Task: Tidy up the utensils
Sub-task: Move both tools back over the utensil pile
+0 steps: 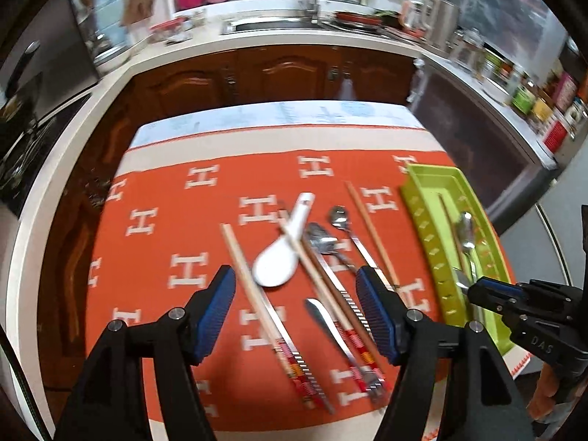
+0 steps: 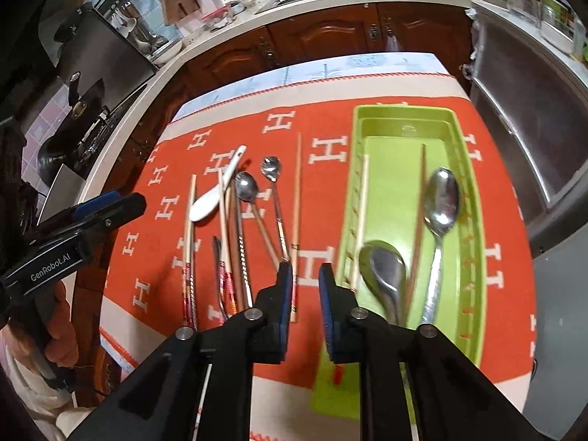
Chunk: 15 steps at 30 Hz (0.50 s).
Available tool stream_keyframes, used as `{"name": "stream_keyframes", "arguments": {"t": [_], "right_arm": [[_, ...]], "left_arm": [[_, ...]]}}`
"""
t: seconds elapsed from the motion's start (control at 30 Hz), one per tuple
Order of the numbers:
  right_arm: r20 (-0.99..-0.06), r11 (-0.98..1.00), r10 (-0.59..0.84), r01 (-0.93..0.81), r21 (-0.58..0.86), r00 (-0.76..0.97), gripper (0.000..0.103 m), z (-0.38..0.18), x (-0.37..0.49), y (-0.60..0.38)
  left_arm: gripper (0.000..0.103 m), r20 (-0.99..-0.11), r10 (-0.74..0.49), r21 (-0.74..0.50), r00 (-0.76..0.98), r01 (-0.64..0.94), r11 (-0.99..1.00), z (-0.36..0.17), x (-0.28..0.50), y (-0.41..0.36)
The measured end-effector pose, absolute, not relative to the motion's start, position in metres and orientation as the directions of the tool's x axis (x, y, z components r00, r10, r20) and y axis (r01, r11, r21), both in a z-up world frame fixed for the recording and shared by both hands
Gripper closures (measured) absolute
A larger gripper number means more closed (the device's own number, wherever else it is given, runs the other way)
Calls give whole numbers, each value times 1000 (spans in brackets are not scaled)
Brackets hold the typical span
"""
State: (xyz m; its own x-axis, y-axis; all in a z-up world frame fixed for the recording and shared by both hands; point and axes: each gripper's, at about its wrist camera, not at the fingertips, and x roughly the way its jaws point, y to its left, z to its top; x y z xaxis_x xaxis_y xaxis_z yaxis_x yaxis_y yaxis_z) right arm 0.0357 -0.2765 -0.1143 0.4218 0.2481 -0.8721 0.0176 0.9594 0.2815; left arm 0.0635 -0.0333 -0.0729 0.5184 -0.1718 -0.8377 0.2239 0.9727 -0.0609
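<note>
Loose utensils lie on the orange cloth: a white ceramic spoon (image 1: 275,257), two small metal spoons (image 1: 319,239), a knife (image 1: 323,316) and several chopsticks (image 1: 250,279). My left gripper (image 1: 296,294) hovers above them, jaws wide apart and empty. The green tray (image 2: 404,110) at the right holds two large metal spoons (image 2: 441,198) and two chopsticks (image 2: 364,213). My right gripper (image 2: 305,283) hangs over the tray's left rim. Its pads stand a narrow gap apart, with only cloth showing between them. It appears from the side as the right gripper (image 1: 474,290) in the left wrist view.
The cloth-covered table (image 1: 165,147) stands before wooden kitchen cabinets (image 1: 294,73) and a white counter with a sink (image 1: 272,24). A steel appliance (image 2: 533,110) is close to the table's right side. A stove (image 2: 84,139) is at the left.
</note>
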Motion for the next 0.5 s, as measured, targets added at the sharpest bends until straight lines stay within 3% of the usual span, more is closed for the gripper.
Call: {"name": "stream_keyframes", "arguments": {"t": [0.13,0.5], "right_arm": [[-876,961,250,8,277,412,86,-118,56,-262],[-920,962,234,65,267,315,86,-152,138,-244]], "left_arm": [[37,-854,-159,-83,496,172,982,-85,72,-11],[63,-930,-173,-158,324,73,985,-155,96,20]]}}
